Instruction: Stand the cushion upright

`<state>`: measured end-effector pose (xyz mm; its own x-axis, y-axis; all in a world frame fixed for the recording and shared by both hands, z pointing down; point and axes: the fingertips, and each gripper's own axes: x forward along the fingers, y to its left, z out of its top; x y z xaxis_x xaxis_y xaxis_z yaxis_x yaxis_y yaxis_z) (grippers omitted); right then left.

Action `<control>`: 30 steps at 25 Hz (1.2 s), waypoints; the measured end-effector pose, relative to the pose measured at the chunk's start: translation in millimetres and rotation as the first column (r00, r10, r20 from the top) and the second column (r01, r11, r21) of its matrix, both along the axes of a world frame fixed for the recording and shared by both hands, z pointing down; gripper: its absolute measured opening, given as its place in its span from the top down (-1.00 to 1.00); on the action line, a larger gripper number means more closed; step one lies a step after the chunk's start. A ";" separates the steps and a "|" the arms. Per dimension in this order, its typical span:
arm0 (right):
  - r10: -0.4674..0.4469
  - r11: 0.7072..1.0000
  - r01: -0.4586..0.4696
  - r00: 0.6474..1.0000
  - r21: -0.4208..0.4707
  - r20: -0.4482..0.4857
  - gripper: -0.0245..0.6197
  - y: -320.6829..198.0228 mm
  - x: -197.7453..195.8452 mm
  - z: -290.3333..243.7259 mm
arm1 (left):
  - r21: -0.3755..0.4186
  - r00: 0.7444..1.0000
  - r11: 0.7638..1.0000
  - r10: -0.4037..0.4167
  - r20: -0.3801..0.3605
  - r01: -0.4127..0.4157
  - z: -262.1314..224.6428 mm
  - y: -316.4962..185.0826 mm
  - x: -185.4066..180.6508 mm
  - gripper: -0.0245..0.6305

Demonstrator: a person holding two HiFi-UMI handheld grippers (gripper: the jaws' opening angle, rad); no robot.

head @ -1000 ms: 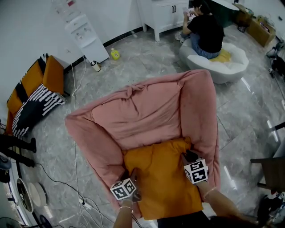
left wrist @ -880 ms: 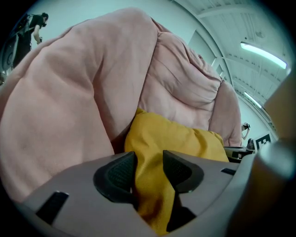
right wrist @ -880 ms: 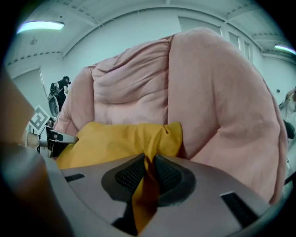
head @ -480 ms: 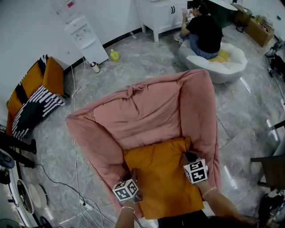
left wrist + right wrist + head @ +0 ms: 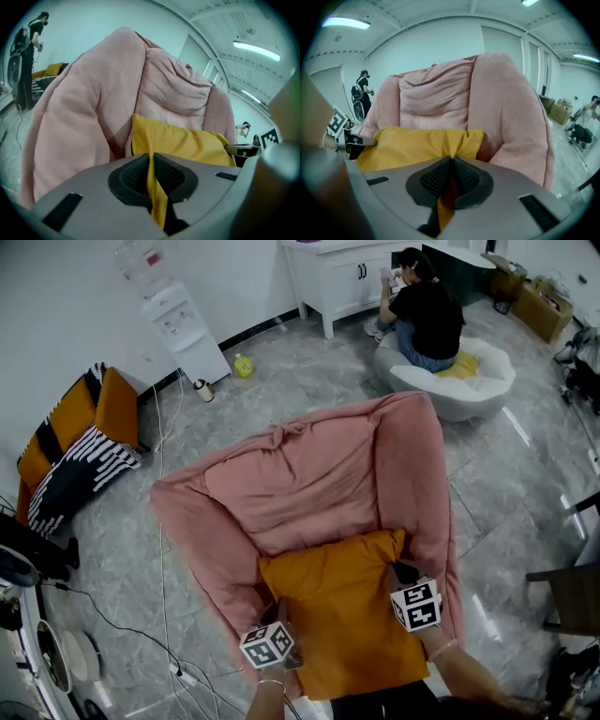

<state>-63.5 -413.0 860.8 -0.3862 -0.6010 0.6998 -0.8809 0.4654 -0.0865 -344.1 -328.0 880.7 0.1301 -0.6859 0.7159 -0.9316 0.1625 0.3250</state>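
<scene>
An orange cushion (image 5: 342, 610) lies on the seat of a big pink beanbag chair (image 5: 309, 484). My left gripper (image 5: 277, 613) pinches the cushion's left edge; its jaws have just been closing, and yellow cloth (image 5: 152, 180) is squeezed between the pads. My right gripper (image 5: 401, 574) has just been closing too and clamps the cushion's right edge (image 5: 447, 185). Both gripper views show the cushion (image 5: 187, 143) (image 5: 417, 145) ahead, resting against the pink chair (image 5: 93, 108) (image 5: 497, 108).
A person in black (image 5: 427, 320) sits on a white beanbag (image 5: 469, 381) at the back right. An orange and striped seat (image 5: 75, 442) is at the left, a white dispenser (image 5: 183, 324) and cables (image 5: 164, 521) on the tiled floor, a white cabinet (image 5: 342, 273) behind.
Both grippers have shut on the cushion's side edges and begun lifting; the cushion's near part has risen slightly. The head view has shifted a little.
</scene>
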 end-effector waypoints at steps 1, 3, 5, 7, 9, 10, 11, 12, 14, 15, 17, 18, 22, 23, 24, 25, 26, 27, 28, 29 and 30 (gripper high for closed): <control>0.000 1.000 0.000 1.000 0.006 0.001 0.86 3.1 -0.2 -5.1 | 0.005 1.000 1.000 -0.001 -0.001 0.001 -4.4 3.1 -0.1 0.78; 0.000 1.000 0.000 1.000 0.020 0.006 0.86 9.3 0.3 -16.5 | 0.016 1.000 1.000 -0.005 -0.002 0.005 -14.0 9.0 0.6 0.78; 0.003 1.000 -0.003 1.000 0.030 0.013 0.86 14.9 2.7 -27.8 | 0.028 1.000 1.000 -0.010 -0.001 0.010 -23.9 14.3 3.0 0.79; 0.006 0.999 -0.007 1.000 0.040 0.019 0.86 20.8 4.6 -39.3 | 0.040 1.000 0.999 -0.016 0.000 0.016 -35.1 20.1 4.9 0.80; 0.008 0.999 -0.009 1.000 0.049 0.024 0.86 28.3 4.2 -51.8 | 0.052 1.000 0.998 -0.023 0.003 0.023 -47.6 27.5 4.2 0.81; 0.007 0.999 -0.008 1.000 0.054 0.025 0.86 32.3 3.6 -58.2 | 0.057 1.000 0.998 -0.027 0.005 0.027 -54.0 31.2 3.6 0.81; 0.005 0.998 -0.007 1.000 0.058 0.026 0.86 36.0 3.3 -64.5 | 0.063 1.000 0.998 -0.031 0.006 0.030 -60.3 34.7 3.4 0.81; 0.003 0.998 -0.004 1.000 0.062 0.027 0.87 39.5 3.3 -70.6 | 0.069 0.999 0.997 -0.034 0.007 0.034 -66.4 38.1 3.8 0.81; -0.002 0.998 0.000 1.000 0.069 0.030 0.87 45.8 4.6 -82.4 | 0.079 0.999 0.996 -0.044 0.009 0.043 -77.9 44.4 5.4 0.82; -0.002 0.997 0.000 0.999 0.072 0.033 0.87 48.4 5.4 -88.3 | 0.084 0.999 0.995 -0.049 0.011 0.048 -83.7 47.2 6.2 0.82; 0.000 0.997 -0.004 0.999 0.080 0.043 0.87 53.5 6.5 -101.1 | 0.095 0.998 0.994 -0.058 0.017 0.056 -96.4 52.7 7.3 0.83; 0.003 0.996 -0.007 0.999 0.084 0.050 0.87 56.6 7.0 -107.6 | 0.101 0.998 0.993 -0.061 0.021 0.058 -103.1 56.1 7.9 0.83; 0.013 0.995 -0.020 0.997 0.100 0.072 0.87 69.3 10.6 -128.0 | 0.128 0.997 0.989 -0.073 0.030 0.068 -125.3 71.2 11.6 0.83; 0.015 0.994 -0.023 0.997 0.103 0.077 0.87 71.8 11.2 -132.4 | 0.135 0.997 0.988 -0.076 0.033 0.071 -130.0 74.4 12.0 0.83; 0.018 0.994 -0.027 0.996 0.106 0.083 0.87 74.5 11.6 -136.9 | 0.140 0.996 0.987 -0.079 0.036 0.073 -134.8 77.7 12.3 0.83; 0.020 0.994 -0.030 0.996 0.109 0.087 0.87 77.5 12.0 -141.6 | 0.145 0.996 0.986 -0.083 0.038 0.076 -139.7 81.1 12.6 0.83; 0.021 0.993 -0.031 0.996 0.113 0.090 0.87 80.6 12.4 -146.4 | 0.150 0.996 0.986 -0.086 0.040 0.079 -144.5 84.4 13.1 0.83; 0.020 0.993 -0.031 0.996 0.118 0.089 0.87 83.7 12.9 -151.5 | 0.154 0.995 0.985 -0.089 0.040 0.082 -149.5 87.6 13.8 0.83; 0.018 0.992 -0.029 0.996 0.123 0.086 0.87 86.6 13.7 -156.7 | 0.159 0.995 0.984 -0.092 0.040 0.084 -154.7 90.6 14.7 0.83; 0.017 0.992 -0.028 0.996 0.127 0.085 0.87 89.3 14.8 -162.3 | 0.164 0.995 0.983 -0.094 0.041 0.086 -160.4 93.4 15.9 0.83; 0.016 0.991 -0.028 0.996 0.131 0.088 0.87 91.4 16.1 -168.3 | 0.169 0.994 0.982 -0.097 0.043 0.088 -166.7 95.8 17.1 0.83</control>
<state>-47.3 -321.7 692.5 -0.4274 -0.6948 0.5785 -0.8829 0.4584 -0.1018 -327.0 -232.2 714.0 0.0268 -0.8037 0.5944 -0.9312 0.1962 0.3073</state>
